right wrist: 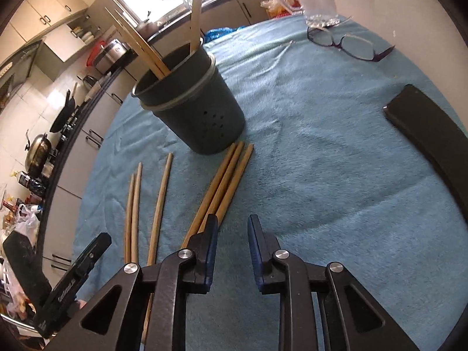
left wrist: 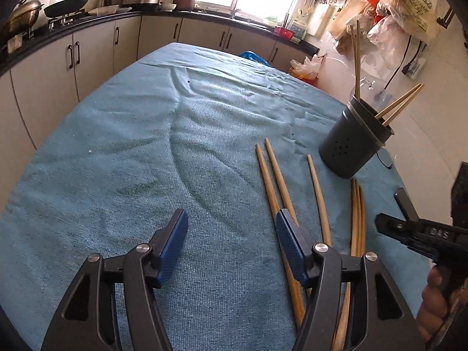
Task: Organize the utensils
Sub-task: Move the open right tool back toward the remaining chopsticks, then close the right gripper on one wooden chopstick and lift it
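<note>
A table is covered by a blue towel-like cloth (left wrist: 122, 152), soft, ribbed and creased in places, which likely keeps round sticks from rolling away. Toward the right side of the table a dark round holder (right wrist: 193, 108) stands upright; it is matte, slightly tapered, ringed near its rim and pierced with small drain holes low on its wall. Several wooden chopsticks (right wrist: 196, 8) are already stood in it, leaning outward against the rim. Just in front of the holder, six loose chopsticks (right wrist: 225, 181) lie flat on the cloth, roughly parallel, with their thin ends pointing toward it: three are bunched together close to its base and three are spread further left. They are long, smooth, pale brown and tapered. A flat black phone (right wrist: 433, 134) and a pair of dark-framed glasses (right wrist: 351, 44) lie well apart on the right. The left gripper (left wrist: 231, 231) is held low over the cloth with its blue ribbed pads wide apart and nothing between them; one finger overlaps the spread chopsticks. The right gripper (right wrist: 232, 234) is held beside the bunched three with a narrow gap, and nothing is gripped. Most sticks appear to be still unsorted.
</note>
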